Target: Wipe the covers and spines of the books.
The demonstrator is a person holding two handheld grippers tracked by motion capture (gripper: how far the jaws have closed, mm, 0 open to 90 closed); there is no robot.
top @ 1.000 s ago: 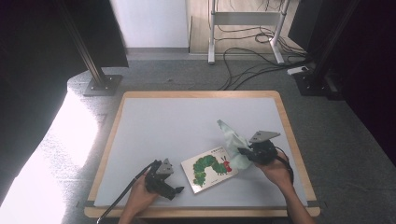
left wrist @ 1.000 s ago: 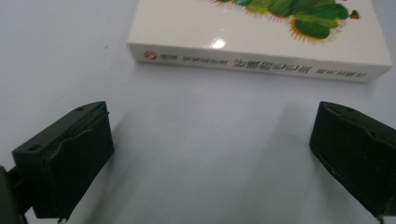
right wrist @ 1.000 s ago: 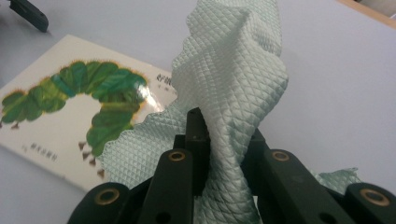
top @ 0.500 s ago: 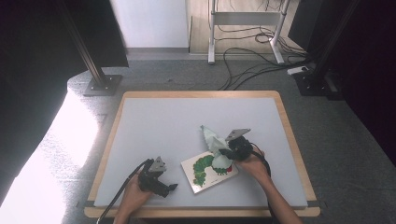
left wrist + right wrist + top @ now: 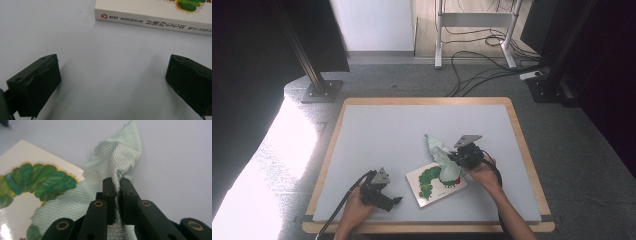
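Note:
A picture book (image 5: pixel 426 184) with a green caterpillar on its cover lies flat near the table's front edge. A pale green waffle-textured cloth (image 5: pixel 443 159) drapes over the book's right part, one corner sticking up. My right gripper (image 5: pixel 453 158) is shut on the cloth (image 5: pixel 117 155); its jaws have just been closing, with the fabric pinched between them above the book (image 5: pixel 25 170). My left gripper (image 5: pixel 394 201) rests low on the table left of the book, open, nothing between its fingers. In the left gripper view (image 5: pixel 112 82) the book's spine (image 5: pixel 155 23) lies just ahead.
The grey mat (image 5: pixel 412 125) has a wooden frame (image 5: pixel 527 150). Its far and left parts are bare. On the floor beyond are a black stand base (image 5: pixel 323 90), a white frame (image 5: pixel 472 30) and loose cables (image 5: pixel 482 65).
My right gripper has carried the cloth leftward and down, from beside the book's right edge to over its cover. The left hand has barely moved.

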